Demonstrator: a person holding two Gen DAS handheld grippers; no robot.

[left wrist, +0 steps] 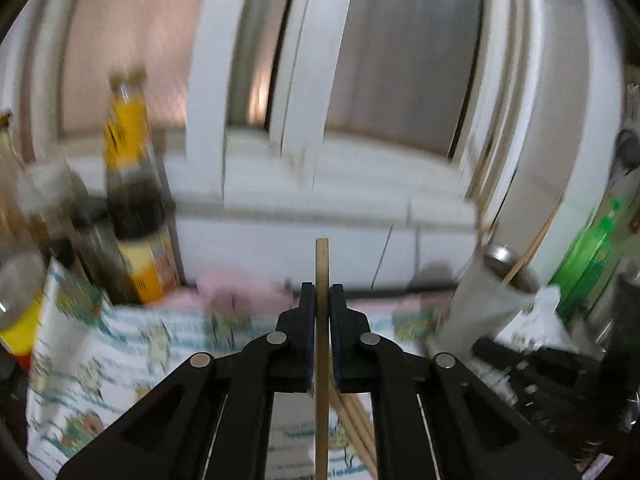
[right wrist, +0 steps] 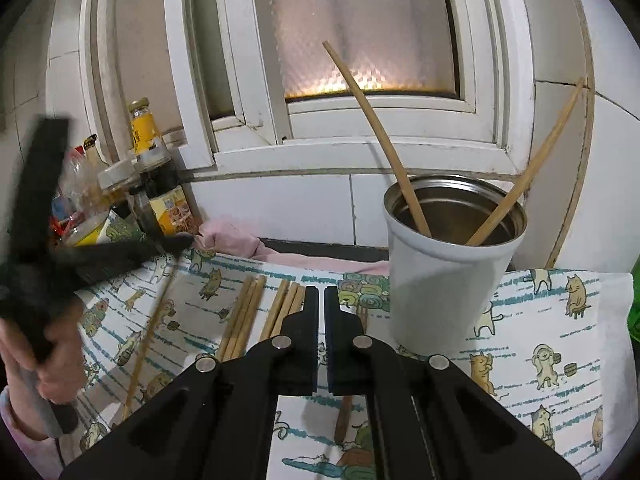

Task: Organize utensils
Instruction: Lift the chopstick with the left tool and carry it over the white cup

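In the left wrist view my left gripper is shut on one wooden chopstick, which sticks out a little past the fingertips. More chopsticks lie on the cloth below it. The white metal cup stands to its right. In the right wrist view the cup holds two chopsticks, leaning apart. My right gripper is shut with nothing between its fingers, just left of the cup. Two bunches of chopsticks lie on the cloth in front of it. The left gripper shows blurred at the left, held by a hand.
A cat-patterned cloth covers the counter. Sauce bottles and jars crowd the back left corner. A pink rag lies behind the cloth. A green bottle stands right of the cup. A window and tiled wall close off the back.
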